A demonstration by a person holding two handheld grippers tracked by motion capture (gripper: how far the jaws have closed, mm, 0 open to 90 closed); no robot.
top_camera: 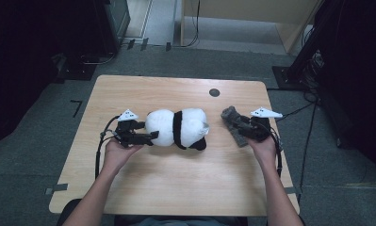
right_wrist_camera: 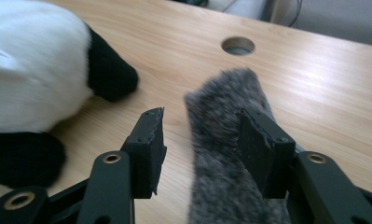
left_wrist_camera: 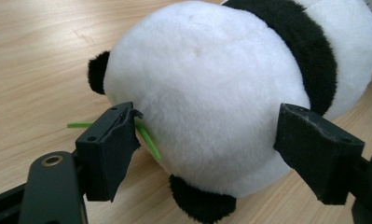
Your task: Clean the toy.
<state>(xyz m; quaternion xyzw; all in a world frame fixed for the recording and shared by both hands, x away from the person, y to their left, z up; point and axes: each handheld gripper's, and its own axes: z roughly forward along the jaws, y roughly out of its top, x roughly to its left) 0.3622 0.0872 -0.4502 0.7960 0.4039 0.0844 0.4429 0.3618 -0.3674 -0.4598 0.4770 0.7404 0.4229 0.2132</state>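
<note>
The plush panda (top_camera: 178, 128) is lain mid-table; its rump is bracketed by the left gripper (left_wrist_camera: 207, 149), jaws spread wide. Right of the panda, the grey furry strip (right_wrist_camera: 228, 154) is straddled by the right gripper (right_wrist_camera: 200, 149), jaws parted, unclamped

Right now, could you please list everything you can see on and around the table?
plush panda: one, white with black band, ears and paws, lying on its side mid-table, between the claws.
grey furry strip: one, grey, flat on the table right of the panda, between the right claw's jaws.
green strand: one, green, on the table at the panda's base by the left claw.
table: one, light wood, with a round hole near the far edge.
left claw: one, black, jaws wide on either side of the panda's rounded end.
right claw: one, black, jaws apart over the strip.
forearms: two, entering from the bottom.
</note>
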